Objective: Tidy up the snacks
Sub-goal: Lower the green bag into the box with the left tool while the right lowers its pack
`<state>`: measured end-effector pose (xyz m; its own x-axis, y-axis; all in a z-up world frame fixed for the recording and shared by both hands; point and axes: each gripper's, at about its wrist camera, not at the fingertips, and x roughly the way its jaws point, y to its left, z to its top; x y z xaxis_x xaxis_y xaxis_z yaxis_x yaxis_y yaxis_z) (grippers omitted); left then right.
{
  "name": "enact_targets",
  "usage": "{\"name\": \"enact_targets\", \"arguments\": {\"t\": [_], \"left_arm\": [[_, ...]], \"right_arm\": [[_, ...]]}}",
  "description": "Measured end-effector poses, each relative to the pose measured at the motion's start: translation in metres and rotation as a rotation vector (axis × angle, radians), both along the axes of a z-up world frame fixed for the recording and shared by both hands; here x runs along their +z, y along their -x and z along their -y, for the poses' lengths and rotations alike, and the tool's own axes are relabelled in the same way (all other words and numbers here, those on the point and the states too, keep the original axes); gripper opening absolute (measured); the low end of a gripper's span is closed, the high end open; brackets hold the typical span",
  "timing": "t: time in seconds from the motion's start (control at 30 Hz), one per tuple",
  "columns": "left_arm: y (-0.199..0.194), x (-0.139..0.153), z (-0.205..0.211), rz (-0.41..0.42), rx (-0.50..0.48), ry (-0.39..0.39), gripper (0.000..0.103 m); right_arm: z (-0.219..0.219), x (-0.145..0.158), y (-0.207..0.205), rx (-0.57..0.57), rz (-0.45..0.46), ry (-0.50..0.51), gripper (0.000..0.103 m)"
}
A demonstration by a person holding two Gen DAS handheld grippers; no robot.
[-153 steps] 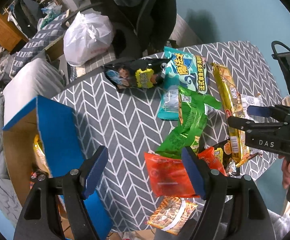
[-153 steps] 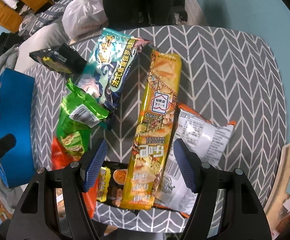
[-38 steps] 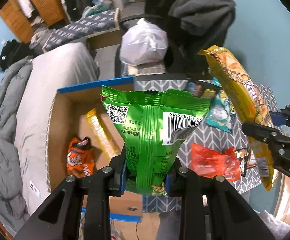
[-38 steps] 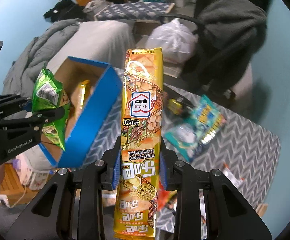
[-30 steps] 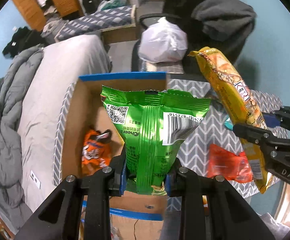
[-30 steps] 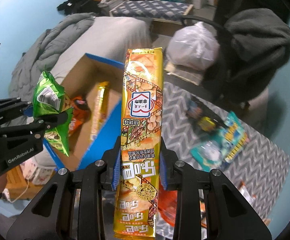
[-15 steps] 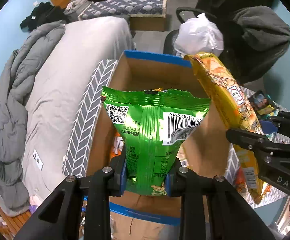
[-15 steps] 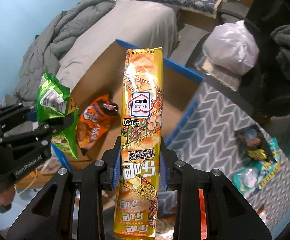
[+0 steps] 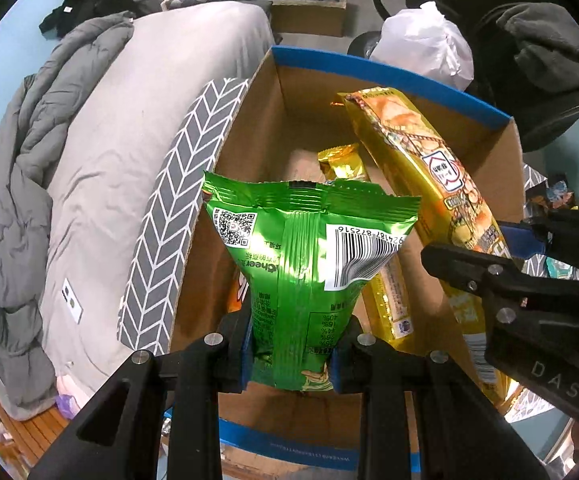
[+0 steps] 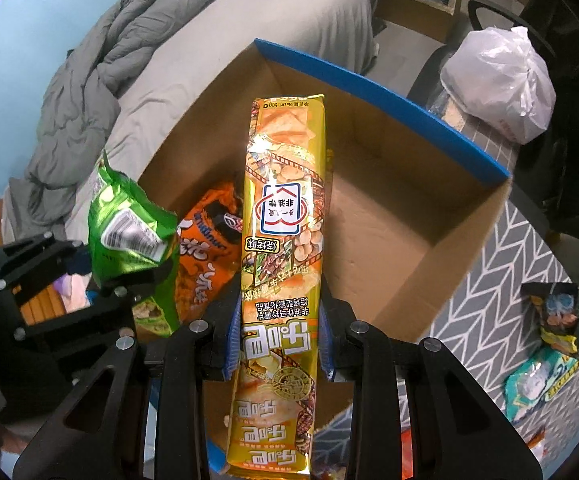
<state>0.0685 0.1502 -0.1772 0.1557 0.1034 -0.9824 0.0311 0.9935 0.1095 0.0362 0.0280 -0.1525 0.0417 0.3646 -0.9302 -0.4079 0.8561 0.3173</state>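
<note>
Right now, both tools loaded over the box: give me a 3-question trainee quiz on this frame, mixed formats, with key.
1. True or false: the left tool is shut on the crinkly green foil snack bag.
2. Multiple choice: what does the right tool hold? A) an orange chip bag B) a long yellow foil cracker pack C) a teal pouch
3. Fill in: an orange snack bag already lies inside the brown cardboard box with a ____ rim.

Key
1. True; its pads pinch the bag's lower end.
2. B, the long yellow foil cracker pack, held above the brown cardboard box.
3. Blue.
</note>
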Motion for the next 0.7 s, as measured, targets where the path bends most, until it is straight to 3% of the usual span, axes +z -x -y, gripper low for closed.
{"name": "enact_targets", "arguments": {"t": [0.17, 0.23, 0.3, 0.37, 0.7], "left_arm": [[-0.002, -0.004, -0.002, -0.016, 0.012, -0.013, 0.031], [-0.002, -0.003, -0.001, -0.009, 0.009, -0.009, 0.049], [-0.001, 0.002, 0.000, 0.013, 0.011, -0.019, 0.057], [0.001, 0.006, 0.001, 0.023, 0.007, -0.022, 0.057], [0.010, 0.029, 0.012, 0.031, 0.004, 0.000, 0.063]], "right_arm": [[-0.003, -0.002, -0.005, -0.011, 0.007, 0.011, 0.037], [-0.003, 0.002, -0.005, -0.018, 0.025, 0.013, 0.038], [-0.002, 0.005, -0.006, -0.012, 0.035, 0.003, 0.049], [0.001, 0.009, -0.005, -0.014, 0.059, 0.019, 0.055], [0.036, 0.029, 0.002, -0.079, 0.092, 0.017, 0.066]]}}
